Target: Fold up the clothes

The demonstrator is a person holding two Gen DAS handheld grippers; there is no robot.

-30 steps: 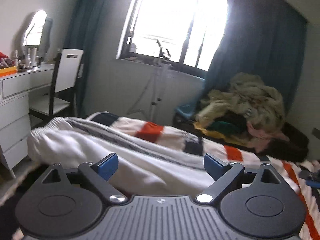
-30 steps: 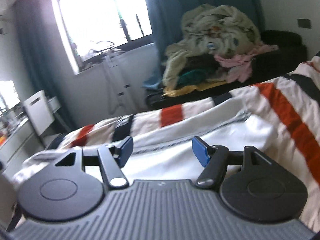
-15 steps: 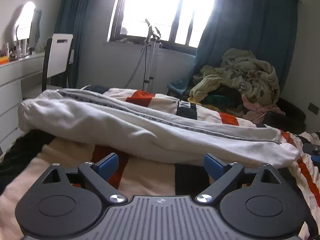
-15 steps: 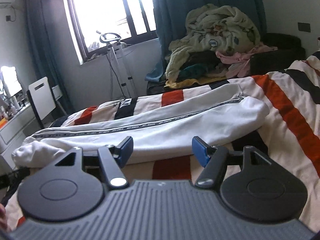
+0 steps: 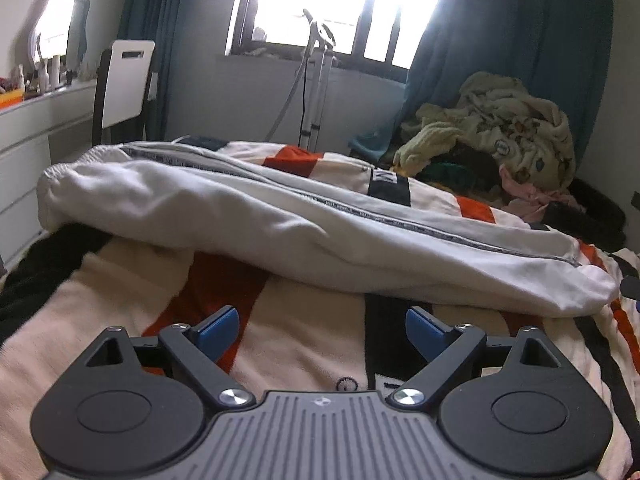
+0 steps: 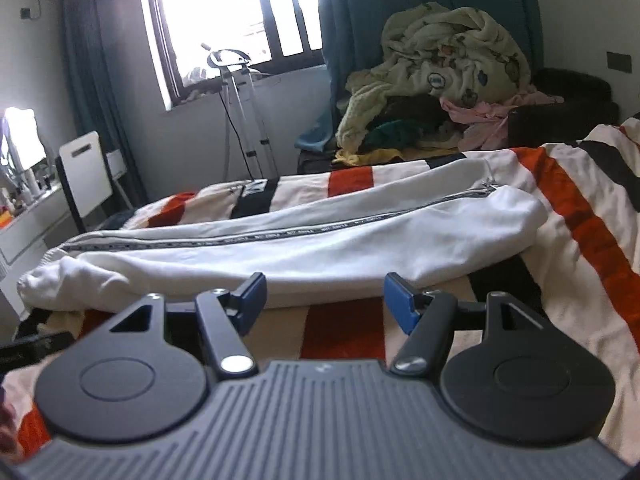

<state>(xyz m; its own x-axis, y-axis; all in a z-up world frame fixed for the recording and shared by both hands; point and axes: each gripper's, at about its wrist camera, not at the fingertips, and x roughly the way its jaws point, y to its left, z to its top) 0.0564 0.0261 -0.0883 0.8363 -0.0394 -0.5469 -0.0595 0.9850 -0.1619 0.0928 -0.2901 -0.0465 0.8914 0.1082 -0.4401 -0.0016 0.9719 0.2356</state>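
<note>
Bedroom, daylit by a bright window (image 5: pixel 340 4) with dark teal curtains (image 5: pixel 516 28); contents listed left to right. Far left: white dressing worktop (image 5: pixel 44 108) bearing small bottles and a mirror (image 5: pixel 56 20); just beside it, a white-backed chair (image 5: pixel 126 80). Centre back, below the window: a garment steamer on a stand (image 5: pixel 316 80). Right back: a heap of unfolded clothes and a cream patterned blanket (image 5: pixel 504 128) piled on a dark seat. Foreground: a bed covered by a striped blanket (image 5: pixel 304 344) in cream, orange and black. Task item: white trousers (image 5: pixel 280 220), with a printed dark tape running down the side seam, lying lengthwise across the bed, elasticated end at the left near the bed's edge, the other end at the right; laid flat on the striped blanket, somewhat rumpled. Left tongs (image 5: pixel 322 328): blue-padded fingers standing wide apart, hovering low over the blanket just short of the trousers' near edge, nothing between them, not touching the garment. Right tongs (image 6: pixel 324 300): fingers apart, somewhat narrower, empty, poised just before the near edge of the same white trousers (image 6: pixel 320 248), which in this view stretch from lower left to upper right across the blanket (image 6: pixel 580 216). Edge of the left tongs' body shows dark at the lower left of the right wrist view.
</note>
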